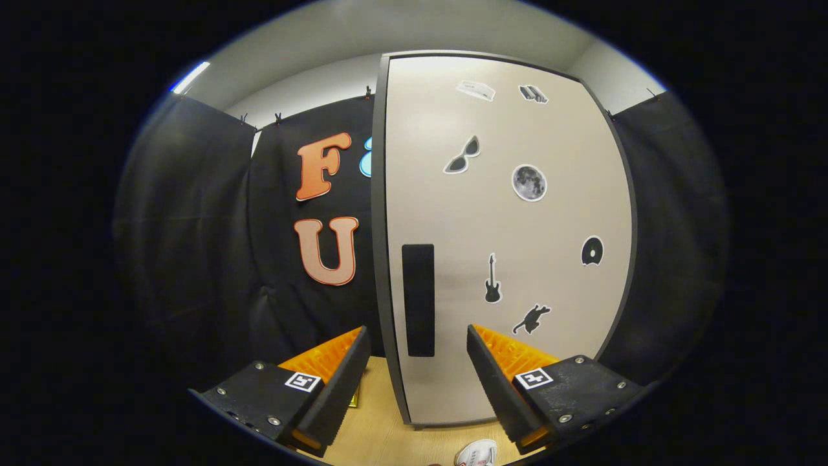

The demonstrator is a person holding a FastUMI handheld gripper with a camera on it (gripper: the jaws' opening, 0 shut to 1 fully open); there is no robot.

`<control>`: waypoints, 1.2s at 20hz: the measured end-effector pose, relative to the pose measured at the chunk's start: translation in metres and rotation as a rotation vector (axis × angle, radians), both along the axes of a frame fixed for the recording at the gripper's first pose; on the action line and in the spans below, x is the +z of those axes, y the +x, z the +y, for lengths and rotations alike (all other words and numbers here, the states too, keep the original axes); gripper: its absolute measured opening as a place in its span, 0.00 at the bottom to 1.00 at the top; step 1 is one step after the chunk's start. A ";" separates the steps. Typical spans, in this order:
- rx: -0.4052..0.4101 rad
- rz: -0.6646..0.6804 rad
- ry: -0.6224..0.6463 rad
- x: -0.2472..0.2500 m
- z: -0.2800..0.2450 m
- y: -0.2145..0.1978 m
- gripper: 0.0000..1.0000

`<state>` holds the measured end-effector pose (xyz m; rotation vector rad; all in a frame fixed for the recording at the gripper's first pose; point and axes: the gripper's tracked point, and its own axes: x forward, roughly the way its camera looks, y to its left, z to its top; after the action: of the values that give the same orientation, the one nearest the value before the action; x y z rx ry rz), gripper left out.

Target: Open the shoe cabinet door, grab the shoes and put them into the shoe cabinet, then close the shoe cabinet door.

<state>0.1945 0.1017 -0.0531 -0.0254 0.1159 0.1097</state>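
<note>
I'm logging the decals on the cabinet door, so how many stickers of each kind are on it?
On the cabinet door, beyond the open jaws of the gripper:
Sunglasses: 1
Moon: 1
Guitar: 1
Animal silhouette: 1
Round black shape: 1
Unclear top stickers: 2
Total: 7

door (504, 246): pale beige, dark grey edge, black-and-white stickers
handle (418, 299): black
shoe (477, 452): white, at 6 o'clock
floor (381, 433): light wood grain
</note>
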 end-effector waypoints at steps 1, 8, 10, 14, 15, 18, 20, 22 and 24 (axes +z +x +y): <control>-0.002 -0.002 -0.001 -0.001 0.002 0.005 0.93; -0.032 0.001 -0.008 -0.008 0.006 0.042 0.94; -0.042 -0.002 -0.013 -0.009 0.005 0.049 0.93; -0.066 -0.005 -0.027 -0.009 0.002 0.059 0.93; -0.072 -0.003 -0.032 -0.011 0.001 0.061 0.94; -0.089 0.001 -0.047 -0.013 -0.001 0.065 0.92; -0.098 0.013 -0.054 -0.016 -0.003 0.067 0.86; -0.110 0.017 -0.046 -0.017 -0.005 0.067 0.77; -0.102 0.017 -0.032 -0.018 -0.003 0.068 0.66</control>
<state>0.2621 0.0985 -0.0711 -0.0502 0.1359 0.0059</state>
